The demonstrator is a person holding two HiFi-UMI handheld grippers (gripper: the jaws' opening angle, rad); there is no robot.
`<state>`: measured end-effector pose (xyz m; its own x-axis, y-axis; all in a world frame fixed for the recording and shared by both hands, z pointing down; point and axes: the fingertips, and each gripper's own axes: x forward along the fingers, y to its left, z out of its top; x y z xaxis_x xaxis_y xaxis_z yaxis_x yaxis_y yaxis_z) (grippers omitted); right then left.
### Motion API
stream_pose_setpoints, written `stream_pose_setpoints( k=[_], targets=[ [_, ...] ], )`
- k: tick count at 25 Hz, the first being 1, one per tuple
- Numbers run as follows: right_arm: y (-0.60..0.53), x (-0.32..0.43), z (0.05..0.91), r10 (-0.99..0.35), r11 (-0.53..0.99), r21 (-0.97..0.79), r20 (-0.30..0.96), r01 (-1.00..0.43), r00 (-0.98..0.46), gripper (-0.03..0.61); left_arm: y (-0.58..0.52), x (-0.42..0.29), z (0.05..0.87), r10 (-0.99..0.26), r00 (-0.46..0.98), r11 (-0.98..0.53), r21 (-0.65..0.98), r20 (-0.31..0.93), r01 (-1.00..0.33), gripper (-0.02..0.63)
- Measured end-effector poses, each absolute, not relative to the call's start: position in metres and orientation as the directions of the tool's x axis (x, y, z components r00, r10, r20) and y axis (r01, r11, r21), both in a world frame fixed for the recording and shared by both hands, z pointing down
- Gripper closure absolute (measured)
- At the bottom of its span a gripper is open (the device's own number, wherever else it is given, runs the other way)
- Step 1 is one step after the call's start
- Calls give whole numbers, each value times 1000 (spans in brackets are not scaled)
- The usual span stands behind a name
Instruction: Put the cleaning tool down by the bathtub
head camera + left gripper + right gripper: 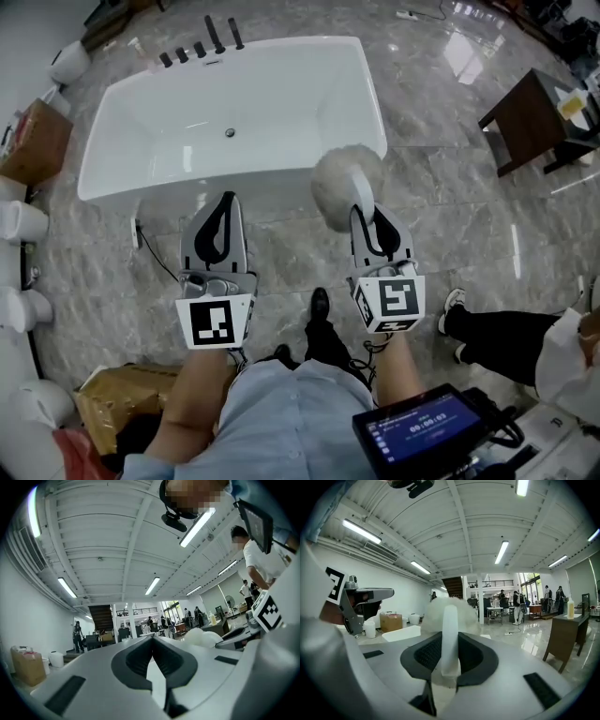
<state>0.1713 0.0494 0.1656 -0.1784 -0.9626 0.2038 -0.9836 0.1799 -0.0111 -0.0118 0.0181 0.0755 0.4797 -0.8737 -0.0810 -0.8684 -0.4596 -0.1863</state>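
The white bathtub (370, 94) lies ahead on the marble floor; its rim also shows low and left in the right gripper view (401, 632). My right gripper (367, 214) (449, 641) is shut on the white handle (450, 630) of the cleaning tool. The tool's fluffy grey-white head (342, 183) (450, 609) hovers over the floor just in front of the tub's near right corner. My left gripper (224, 199) (152, 639) is shut with nothing in it, held beside the right one near the tub's front wall.
Black taps (202, 47) stand at the tub's far rim. A dark wooden table (530, 117) is at the right, a cardboard box (37, 141) and white toilets (19, 220) at the left. A black cable (159, 258) runs on the floor. Another person's leg (506, 333) is at my right.
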Motion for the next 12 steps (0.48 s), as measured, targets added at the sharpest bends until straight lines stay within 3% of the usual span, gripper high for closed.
stream_pose_setpoints(
  k=[12],
  targets=[
    [-15, 222, 122, -968, 225, 25, 119, -974, -221, 485, -26, 35, 28, -880, 444, -407, -216, -169, -888, 598]
  ],
)
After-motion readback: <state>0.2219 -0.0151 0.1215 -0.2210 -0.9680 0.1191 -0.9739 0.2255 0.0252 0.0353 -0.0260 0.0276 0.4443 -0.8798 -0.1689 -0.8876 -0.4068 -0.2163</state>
